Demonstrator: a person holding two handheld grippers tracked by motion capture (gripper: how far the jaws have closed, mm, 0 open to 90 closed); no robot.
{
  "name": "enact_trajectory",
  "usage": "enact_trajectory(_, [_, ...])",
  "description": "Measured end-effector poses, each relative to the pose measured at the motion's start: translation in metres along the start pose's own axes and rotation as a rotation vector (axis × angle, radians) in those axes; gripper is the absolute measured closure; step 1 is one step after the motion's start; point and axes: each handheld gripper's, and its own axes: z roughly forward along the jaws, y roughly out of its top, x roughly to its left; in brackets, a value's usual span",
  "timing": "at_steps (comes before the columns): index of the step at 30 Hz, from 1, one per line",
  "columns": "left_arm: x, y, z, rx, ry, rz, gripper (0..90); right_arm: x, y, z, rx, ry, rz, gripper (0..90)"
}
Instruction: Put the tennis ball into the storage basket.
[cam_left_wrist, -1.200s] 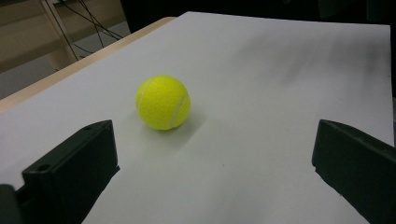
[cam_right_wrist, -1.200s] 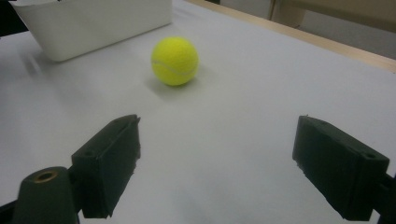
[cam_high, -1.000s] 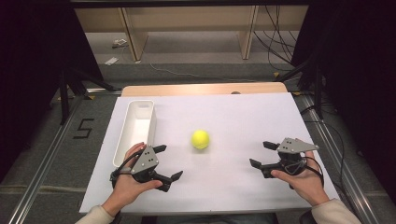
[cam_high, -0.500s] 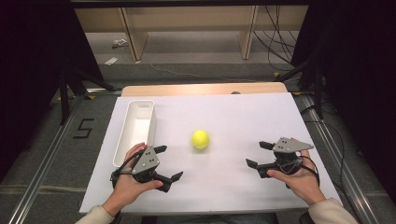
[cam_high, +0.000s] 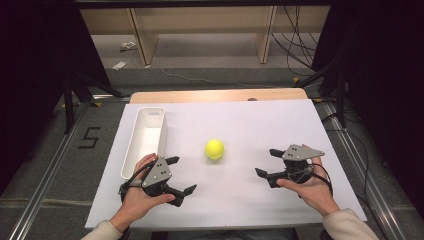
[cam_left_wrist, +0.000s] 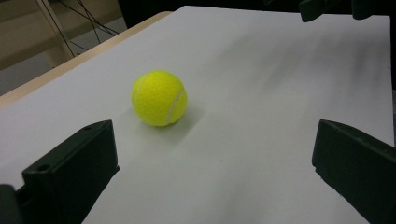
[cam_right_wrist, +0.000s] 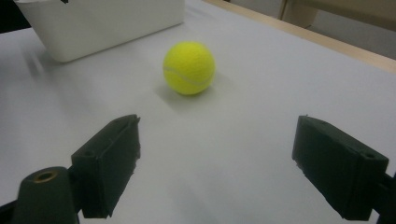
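Observation:
A yellow tennis ball (cam_high: 214, 149) rests on the white table sheet (cam_high: 235, 120), between the two hands. My left gripper (cam_high: 181, 175) sits at the front left, jaws spread wide and empty, pointing right toward the ball (cam_left_wrist: 159, 98). My right gripper (cam_high: 268, 162) is at the front right, open too, aimed left at the ball (cam_right_wrist: 189, 68), which lies ahead of its jaws with a gap of bare sheet between. A long white bin (cam_high: 145, 139) stands at the left of the sheet, just beyond my left hand.
The white bin (cam_right_wrist: 102, 23) shows behind the ball in the right gripper view. A wooden table edge (cam_high: 215, 95) runs along the far side. Cables and wooden shelf legs stand on the floor beyond. Metal rails flank the table.
My right gripper has shifted slightly left, toward the ball. The left gripper and the ball have stayed put.

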Motion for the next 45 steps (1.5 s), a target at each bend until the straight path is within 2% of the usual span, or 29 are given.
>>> enact_trajectory(27, [0.0,0.0,0.0,-0.003,-0.004,0.002,0.0,0.006,0.021,0.047,0.038,0.017,-0.039,13.7])
enact_trajectory(45, [0.0,0.0,0.0,-0.001,-0.006,0.002,0.0,0.01,0.029,0.075,0.063,0.036,-0.045,13.2])
